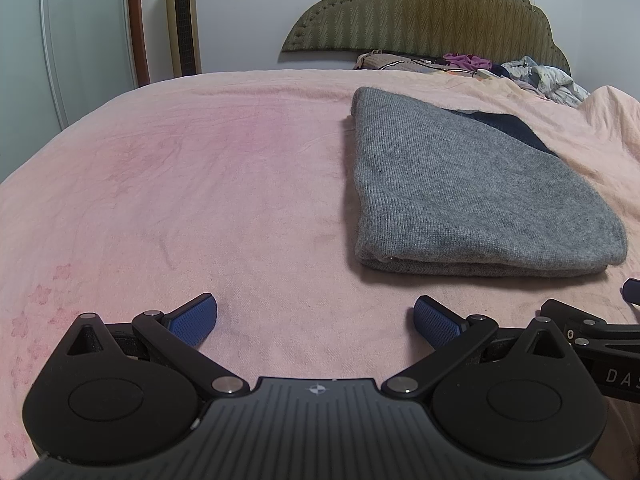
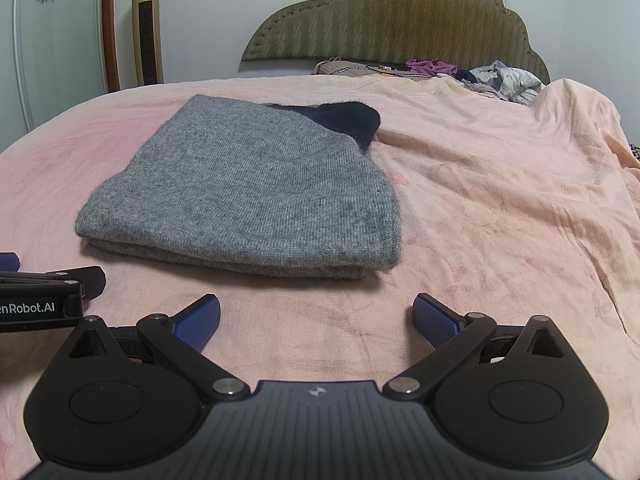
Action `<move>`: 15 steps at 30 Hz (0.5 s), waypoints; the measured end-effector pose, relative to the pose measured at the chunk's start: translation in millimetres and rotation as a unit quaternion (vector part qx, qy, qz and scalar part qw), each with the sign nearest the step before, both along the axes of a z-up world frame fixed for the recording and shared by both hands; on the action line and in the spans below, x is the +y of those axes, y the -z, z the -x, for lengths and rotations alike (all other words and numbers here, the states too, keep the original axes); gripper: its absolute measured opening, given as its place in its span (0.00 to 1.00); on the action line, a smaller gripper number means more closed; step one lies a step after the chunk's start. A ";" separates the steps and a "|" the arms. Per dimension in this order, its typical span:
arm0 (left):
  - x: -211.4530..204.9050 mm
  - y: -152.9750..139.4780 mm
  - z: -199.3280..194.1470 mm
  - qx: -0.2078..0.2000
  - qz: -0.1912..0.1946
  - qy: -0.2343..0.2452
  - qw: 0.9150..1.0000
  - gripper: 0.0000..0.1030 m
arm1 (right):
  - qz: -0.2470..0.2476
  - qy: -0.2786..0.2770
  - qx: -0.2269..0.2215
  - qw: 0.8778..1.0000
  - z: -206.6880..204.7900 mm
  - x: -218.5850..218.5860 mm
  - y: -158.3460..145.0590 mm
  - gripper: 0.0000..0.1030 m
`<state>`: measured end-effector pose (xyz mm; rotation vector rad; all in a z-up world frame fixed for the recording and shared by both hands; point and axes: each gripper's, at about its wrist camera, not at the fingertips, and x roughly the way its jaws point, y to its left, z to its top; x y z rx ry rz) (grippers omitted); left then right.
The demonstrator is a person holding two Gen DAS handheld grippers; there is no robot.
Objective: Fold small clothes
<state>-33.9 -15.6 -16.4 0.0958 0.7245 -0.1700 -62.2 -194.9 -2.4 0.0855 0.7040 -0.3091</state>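
Left gripper [image 1: 316, 322] is held low and level, jaws spread wide, blue pads [image 1: 194, 320] angled outward, nothing between them. Right gripper [image 2: 316, 320] is held alongside at approx. the same height, jaws likewise wide apart and empty. Both are pointed fwd.

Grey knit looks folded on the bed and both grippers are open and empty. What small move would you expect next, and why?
Probably lift both clear, or go for another piece. The grey knit lies flat in a layered stack on the pink sheet, a dark part showing at its far edge. The left gripper and right gripper sit open short of it, touching nothing. A clothes pile waits by the headboard.
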 end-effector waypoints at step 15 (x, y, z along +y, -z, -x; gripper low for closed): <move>0.0 -20.7 6.3 0.024 0.037 0.024 0.999 1.00 | -0.012 -0.003 0.002 1.000 15.5 -8.9 -19.2 1.00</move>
